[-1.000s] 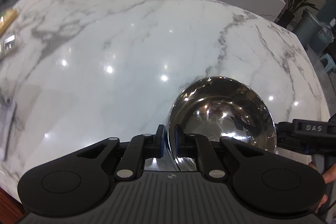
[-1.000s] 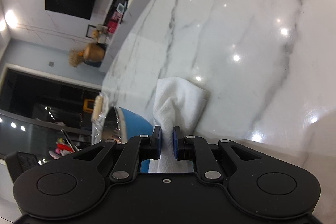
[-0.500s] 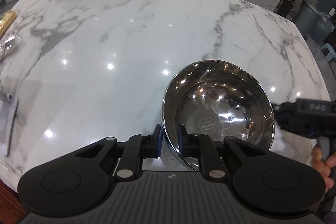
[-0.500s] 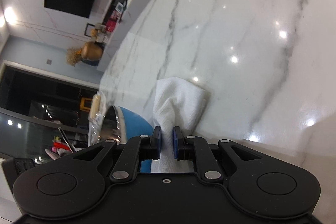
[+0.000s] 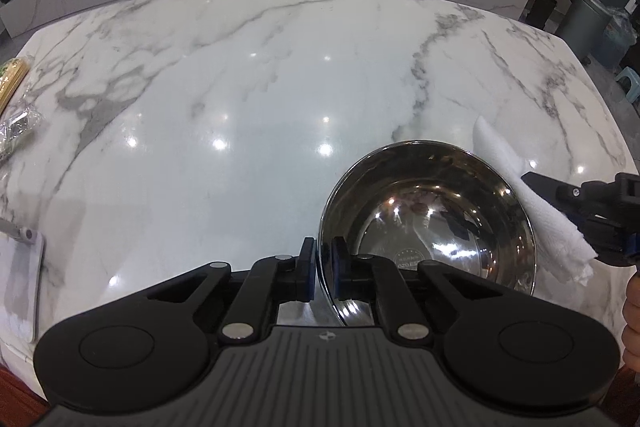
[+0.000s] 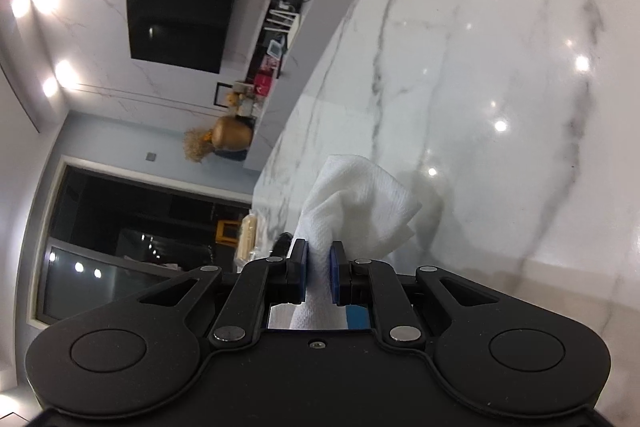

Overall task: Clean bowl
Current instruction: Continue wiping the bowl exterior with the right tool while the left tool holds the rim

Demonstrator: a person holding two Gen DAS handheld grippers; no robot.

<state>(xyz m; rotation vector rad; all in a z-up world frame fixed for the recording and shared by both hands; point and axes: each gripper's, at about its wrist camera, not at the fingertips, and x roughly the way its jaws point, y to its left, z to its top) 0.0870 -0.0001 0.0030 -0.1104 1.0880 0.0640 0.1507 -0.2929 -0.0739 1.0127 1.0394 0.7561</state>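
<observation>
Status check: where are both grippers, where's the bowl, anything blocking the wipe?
Left gripper clamped on steel bowl rim. Right gripper shut on white cloth, beside the bowl's right rim, not inside yet. Bowl interior open, nothing in the way.

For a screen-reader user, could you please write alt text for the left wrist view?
The left tongs grip the rim of a shiny steel bowl above a white marble table. At right, the right tongs hold a white cloth beside the bowl.
</observation>
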